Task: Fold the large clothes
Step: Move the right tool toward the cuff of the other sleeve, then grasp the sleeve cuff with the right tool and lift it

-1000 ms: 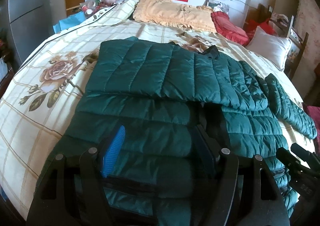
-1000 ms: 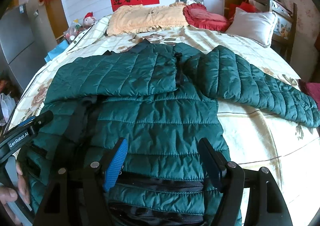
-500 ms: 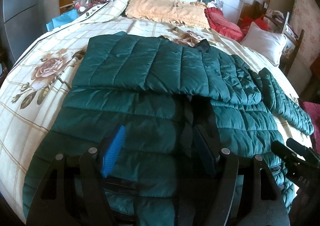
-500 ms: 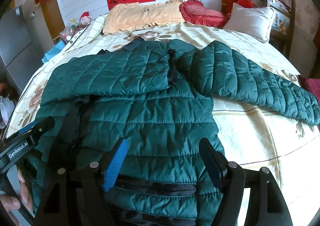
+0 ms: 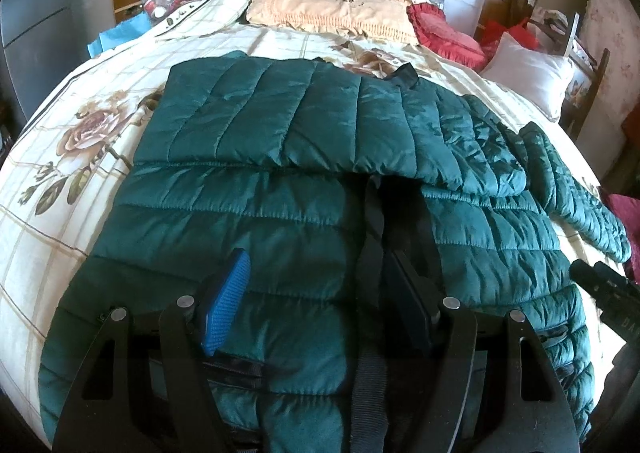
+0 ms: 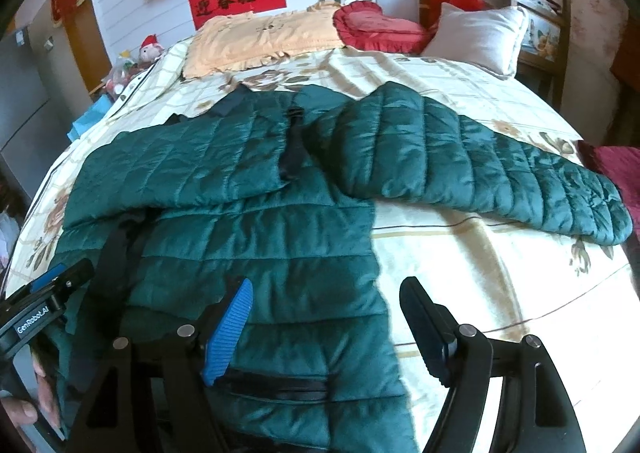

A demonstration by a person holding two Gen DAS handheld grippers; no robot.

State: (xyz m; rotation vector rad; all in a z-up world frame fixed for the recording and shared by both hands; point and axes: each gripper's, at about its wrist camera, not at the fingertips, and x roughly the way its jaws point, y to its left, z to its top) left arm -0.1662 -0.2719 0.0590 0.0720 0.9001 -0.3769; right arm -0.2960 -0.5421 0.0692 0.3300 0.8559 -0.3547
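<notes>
A dark green quilted jacket (image 5: 280, 213) lies front up on the bed, its hem toward me. One sleeve (image 5: 280, 121) is folded across the chest. The other sleeve (image 6: 480, 165) stretches out to the right over the sheet. My left gripper (image 5: 318, 257) hovers open above the lower front panel beside the black zipper strip (image 5: 370, 253). My right gripper (image 6: 326, 285) is open over the jacket's right edge, with its blue finger (image 6: 230, 329) above the fabric and its dark finger (image 6: 424, 329) above the sheet. Nothing is pinched in either one.
The bed has a cream floral sheet (image 6: 500, 273). At the headboard are a yellow pillow (image 5: 332, 9), a red cushion (image 6: 372, 27) and a white pillow (image 6: 480, 35). A wooden chair (image 6: 552, 29) stands at the right. A hand (image 6: 24, 409) holds the left gripper's body (image 6: 40, 313).
My right gripper has shifted to the right, so its dark finger now stands past the jacket's edge over the sheet. The left gripper has hardly moved. The jacket lies as before.
</notes>
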